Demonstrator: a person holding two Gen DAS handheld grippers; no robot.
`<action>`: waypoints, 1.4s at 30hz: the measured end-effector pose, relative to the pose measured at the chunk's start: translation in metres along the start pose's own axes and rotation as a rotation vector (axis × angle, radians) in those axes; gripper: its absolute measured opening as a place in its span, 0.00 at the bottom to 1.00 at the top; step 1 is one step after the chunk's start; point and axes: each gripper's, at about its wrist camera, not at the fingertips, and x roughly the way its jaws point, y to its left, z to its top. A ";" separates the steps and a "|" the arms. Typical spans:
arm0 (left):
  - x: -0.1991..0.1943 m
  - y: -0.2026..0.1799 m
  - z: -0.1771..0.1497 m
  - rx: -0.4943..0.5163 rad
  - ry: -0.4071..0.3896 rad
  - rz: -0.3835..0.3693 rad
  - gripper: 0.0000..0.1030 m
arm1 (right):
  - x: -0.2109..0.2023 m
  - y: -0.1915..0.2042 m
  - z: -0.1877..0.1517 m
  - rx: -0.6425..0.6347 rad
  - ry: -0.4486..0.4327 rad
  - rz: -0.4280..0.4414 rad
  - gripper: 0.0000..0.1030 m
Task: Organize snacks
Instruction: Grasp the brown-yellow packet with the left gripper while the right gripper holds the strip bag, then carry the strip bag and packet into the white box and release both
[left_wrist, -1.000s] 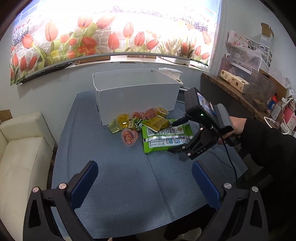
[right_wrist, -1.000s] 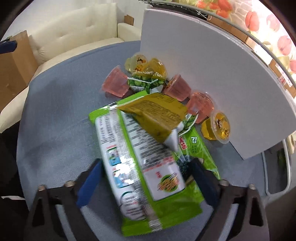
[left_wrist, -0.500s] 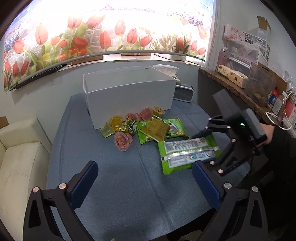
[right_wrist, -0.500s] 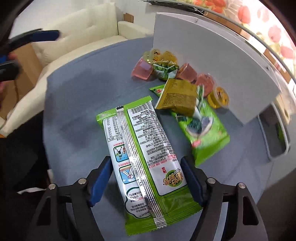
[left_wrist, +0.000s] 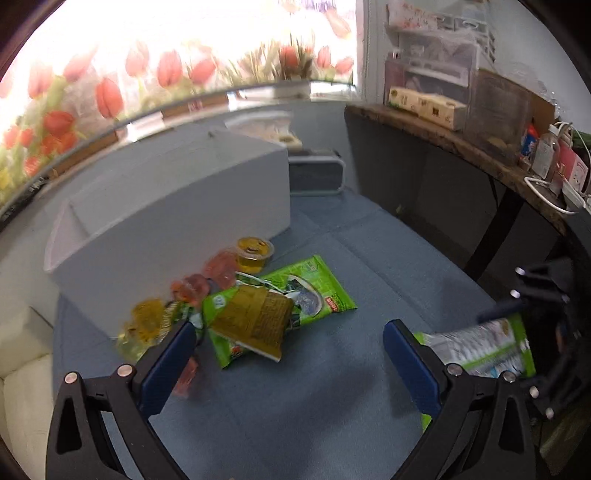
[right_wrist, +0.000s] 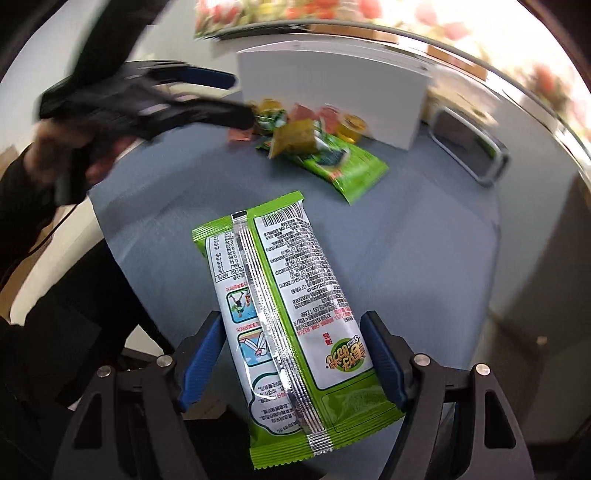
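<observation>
My right gripper (right_wrist: 293, 363) was clamped on the green snack packet (right_wrist: 284, 314), back seam up, its far end reaching out ahead of my fingers above the blue table (right_wrist: 424, 240). My left gripper (left_wrist: 288, 354) hung with fingers wide apart and nothing between them; just ahead of them lay an olive pouch (left_wrist: 255, 321) atop a green seaweed pack (left_wrist: 314, 291), jelly cups (left_wrist: 253, 253) beyond, against the white box (left_wrist: 177, 221).

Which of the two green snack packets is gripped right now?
The long green packet with its printed back facing up, held in the right gripper. The other green packet lies by the white box, under a yellow pouch.
</observation>
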 end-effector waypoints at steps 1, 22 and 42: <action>0.009 0.001 0.004 0.001 0.008 -0.004 1.00 | -0.003 0.000 -0.005 0.019 -0.002 0.000 0.77; 0.080 0.033 0.006 0.012 0.134 -0.023 0.62 | -0.029 0.012 -0.017 0.173 -0.099 0.040 0.77; -0.013 0.050 0.013 -0.123 -0.030 0.005 0.52 | -0.032 0.002 0.015 0.257 -0.149 0.016 0.77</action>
